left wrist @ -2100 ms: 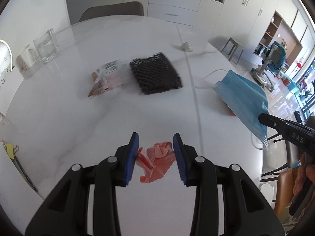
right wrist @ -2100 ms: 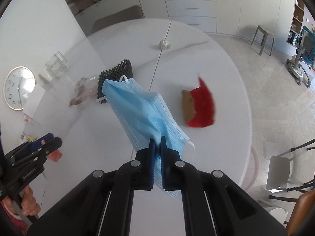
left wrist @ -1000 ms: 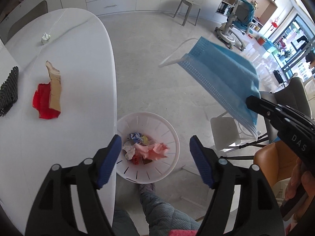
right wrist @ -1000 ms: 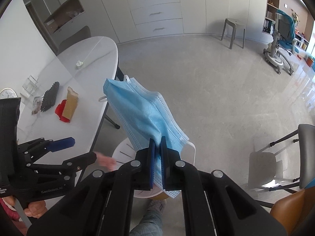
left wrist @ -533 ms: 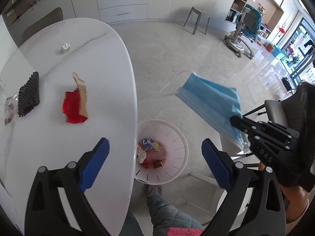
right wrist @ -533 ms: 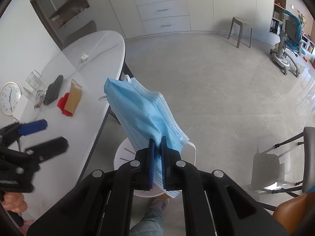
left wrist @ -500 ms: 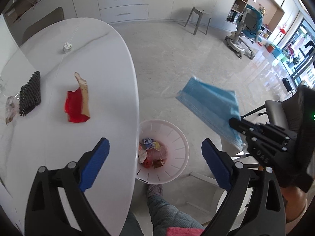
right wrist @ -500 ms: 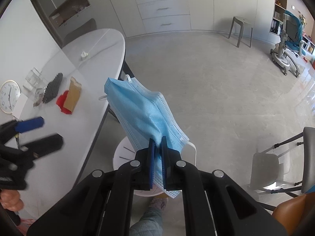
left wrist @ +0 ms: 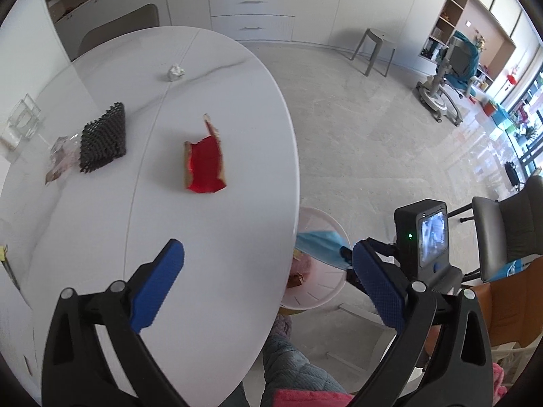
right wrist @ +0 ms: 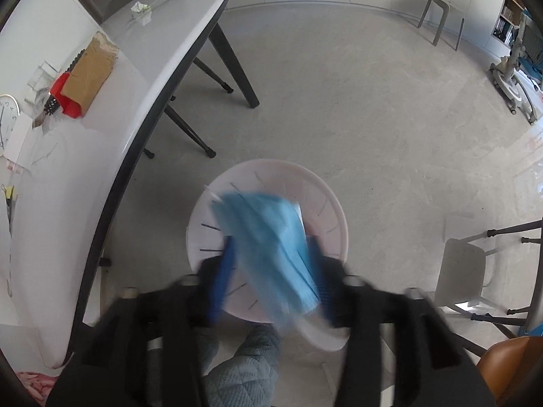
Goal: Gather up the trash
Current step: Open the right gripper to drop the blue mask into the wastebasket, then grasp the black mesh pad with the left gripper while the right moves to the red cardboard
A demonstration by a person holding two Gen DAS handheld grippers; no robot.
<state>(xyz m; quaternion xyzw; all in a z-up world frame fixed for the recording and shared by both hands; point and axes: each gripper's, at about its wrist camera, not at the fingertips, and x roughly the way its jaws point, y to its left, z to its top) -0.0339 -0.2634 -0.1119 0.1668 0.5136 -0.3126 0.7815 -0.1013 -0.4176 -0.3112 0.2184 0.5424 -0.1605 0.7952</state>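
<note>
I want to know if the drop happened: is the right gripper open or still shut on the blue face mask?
Open. In the right wrist view the right gripper has its blue pads spread wide, and the blue face mask hangs blurred between them, above the white plastic waste basket.

The left gripper (left wrist: 268, 278) is hovering over the near edge of the white oval worktop (left wrist: 210, 210), its blue-padded jaws standing wide apart with nothing between them. A red-and-brown torn wrapper (left wrist: 204, 161) is lying mid-worktop. A black mesh pad (left wrist: 103, 137) is sitting further left, just beside a clear crumpled wrapper (left wrist: 59, 159). A crumpled white paper ball (left wrist: 174, 72) is resting near the far end. On the floor beside the worktop, a white bin (left wrist: 319, 283) is standing, with a blue face mask (left wrist: 320, 247) hanging over it at the tip of the right gripper (left wrist: 346, 254).
</note>
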